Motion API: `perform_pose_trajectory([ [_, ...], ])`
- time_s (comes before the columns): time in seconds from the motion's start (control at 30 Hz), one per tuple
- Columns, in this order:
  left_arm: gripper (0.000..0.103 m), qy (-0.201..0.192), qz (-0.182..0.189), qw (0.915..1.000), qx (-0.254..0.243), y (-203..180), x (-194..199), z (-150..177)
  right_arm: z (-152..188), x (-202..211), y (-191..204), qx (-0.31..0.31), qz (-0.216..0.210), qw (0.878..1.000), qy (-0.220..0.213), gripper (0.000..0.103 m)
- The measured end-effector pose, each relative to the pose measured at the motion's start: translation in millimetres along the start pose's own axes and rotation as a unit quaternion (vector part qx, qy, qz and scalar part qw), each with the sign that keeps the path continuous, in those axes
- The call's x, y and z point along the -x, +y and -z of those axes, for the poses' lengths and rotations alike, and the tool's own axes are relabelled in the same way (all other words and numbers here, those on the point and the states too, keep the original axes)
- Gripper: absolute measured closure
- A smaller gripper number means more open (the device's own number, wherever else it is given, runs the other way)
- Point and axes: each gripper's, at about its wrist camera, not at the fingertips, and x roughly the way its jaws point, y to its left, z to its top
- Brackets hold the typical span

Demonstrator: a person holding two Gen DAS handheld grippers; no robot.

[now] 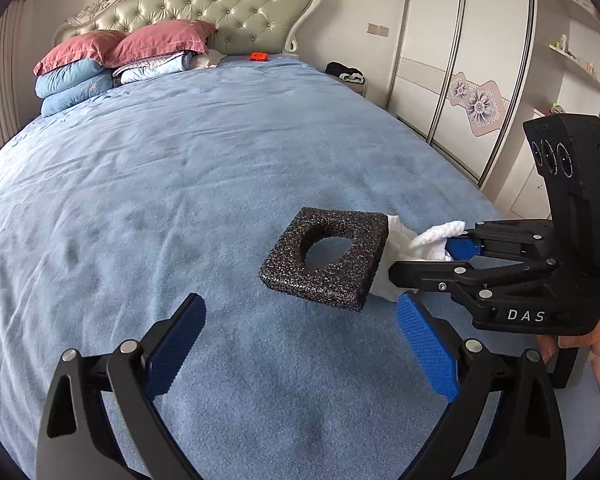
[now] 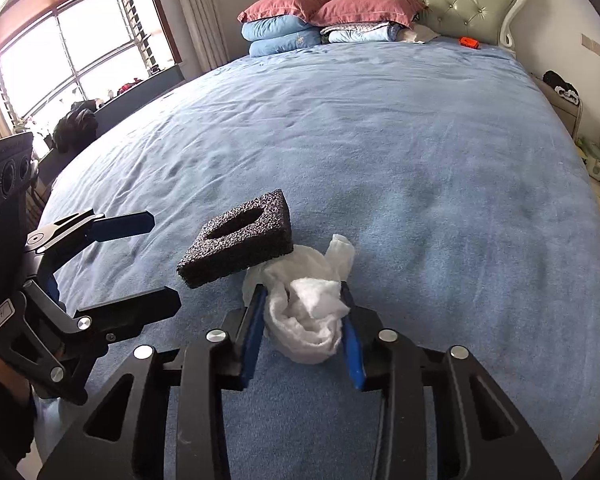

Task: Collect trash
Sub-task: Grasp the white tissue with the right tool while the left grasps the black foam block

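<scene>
In the left view your left gripper (image 1: 296,350) was wide open and empty just beside the black foam (image 1: 326,258), and in the right view your right gripper (image 2: 304,316) squeezed white tissue (image 2: 312,316) touching that foam, so I think you needed to grab it next.

A wide bed (image 1: 180,168) under a blue cover is filling most of the room. A tufted pale-green headboard (image 1: 220,8) with a carved white frame is standing against the far wall. Two pink pillows (image 2: 332,8) are resting on folded blue quilts (image 2: 284,38) at the head. A small orange object (image 1: 258,56) is lying near the headboard. Daylight is coming through a large wood-framed window (image 2: 72,48) on one side. A white wardrobe (image 1: 460,60) with flower motifs is lining the opposite wall, with wall shelves (image 1: 576,60) hanging beside it.
</scene>
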Motion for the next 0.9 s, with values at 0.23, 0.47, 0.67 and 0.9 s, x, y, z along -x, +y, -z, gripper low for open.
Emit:
perform_pose_trajectory([
  [0.23,0.006,0.025,-0.004,0.9996,-0.013,-7,-18,-10,7,24,-3,0.001,0.016,1.0,-0.005,0.084],
  [0.47,0.005,0.037,0.026,0.999,-0.008,-12,-30,-21,22,43,-20,-0.009,0.027,1.0,0.011,0.084],
  [0.67,0.005,0.033,0.062,0.9964,-0.046,-37,-34,-30,29,46,-29,-0.018,0.015,1.0,0.018,0.084],
  [0.9,0.004,0.041,0.025,0.986,-0.16,-68,-44,-35,28,44,-36,-0.024,0.007,0.999,0.027,0.084],
])
